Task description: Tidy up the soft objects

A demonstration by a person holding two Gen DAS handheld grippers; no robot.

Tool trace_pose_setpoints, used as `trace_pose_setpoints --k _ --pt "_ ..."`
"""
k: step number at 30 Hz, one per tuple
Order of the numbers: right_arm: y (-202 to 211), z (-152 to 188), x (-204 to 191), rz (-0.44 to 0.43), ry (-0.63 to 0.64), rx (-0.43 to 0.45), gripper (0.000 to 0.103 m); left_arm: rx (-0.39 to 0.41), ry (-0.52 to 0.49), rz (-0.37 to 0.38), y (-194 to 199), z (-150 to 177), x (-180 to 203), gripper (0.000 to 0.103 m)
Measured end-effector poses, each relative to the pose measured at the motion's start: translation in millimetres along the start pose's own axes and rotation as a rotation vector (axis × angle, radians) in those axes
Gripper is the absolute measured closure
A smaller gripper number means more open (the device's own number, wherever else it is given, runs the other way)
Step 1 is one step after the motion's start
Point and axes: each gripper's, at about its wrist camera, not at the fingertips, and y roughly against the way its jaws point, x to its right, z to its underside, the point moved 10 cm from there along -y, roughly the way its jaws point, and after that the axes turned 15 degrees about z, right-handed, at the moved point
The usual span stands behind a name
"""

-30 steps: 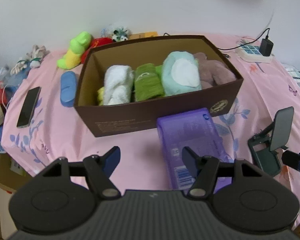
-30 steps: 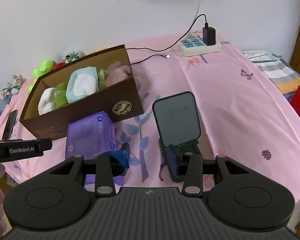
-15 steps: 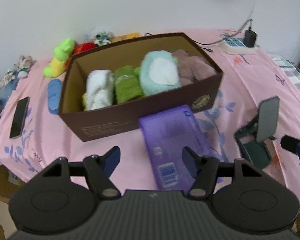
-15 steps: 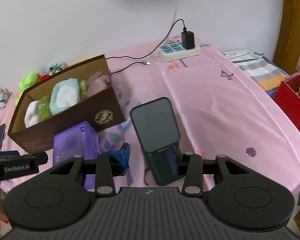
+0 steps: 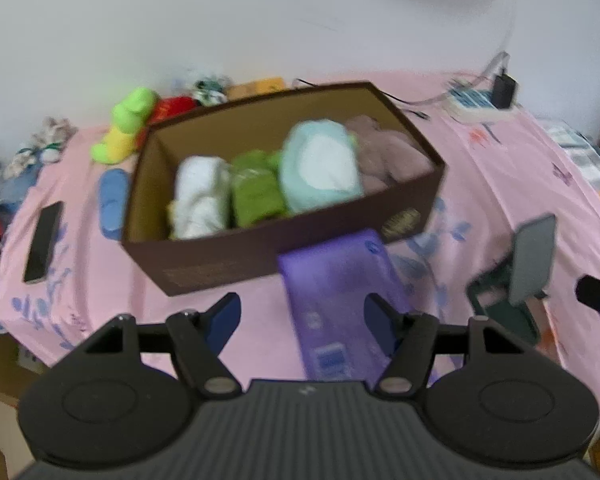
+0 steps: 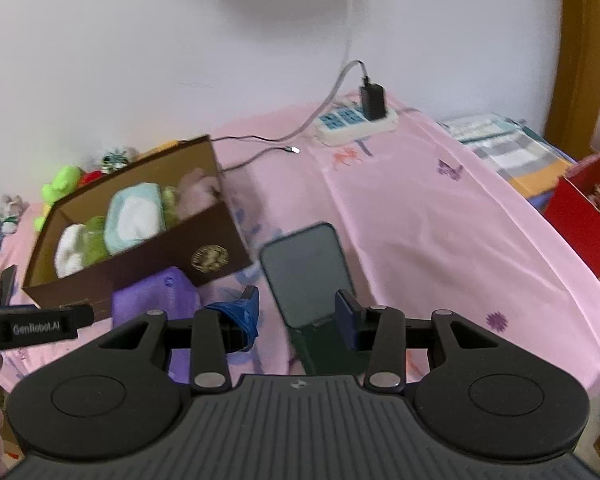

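A brown cardboard box stands on the pink bedspread and holds a white soft toy, a green one, a mint one and a mauve one. The box also shows in the right wrist view. A green and a red plush lie behind the box. My left gripper is open and empty, back from the box, above a purple pack. My right gripper is open and empty, near a phone on a dark stand.
A black phone and a blue case lie left of the box. A power strip with charger sits at the far edge. Folded cloth and a red box are at the right. The pink bedspread fills the right side.
Both grippers have pulled back and up from the bed, so the box and the phone stand look farther away. Both stay open. Nothing on the bed has moved.
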Motion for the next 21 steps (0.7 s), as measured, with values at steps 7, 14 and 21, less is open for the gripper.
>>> trace_pose_setpoints --k 7,14,21 --pt "10.6 -21.5 -36.0 -0.101 0.05 0.051 0.077 0.07 0.067 -0.106 19.7 -17.2 -40.7 0.036" --pt "18.4 -39.5 -74.9 -0.2 0.117 0.086 0.077 0.123 0.141 -0.172 37.6 -26.0 -75.0 0.036" --pt "24.1 -49.7 -106.9 -0.273 0.178 0.105 0.077 0.133 0.208 -0.21 46.3 -22.6 -95.4 0.035"
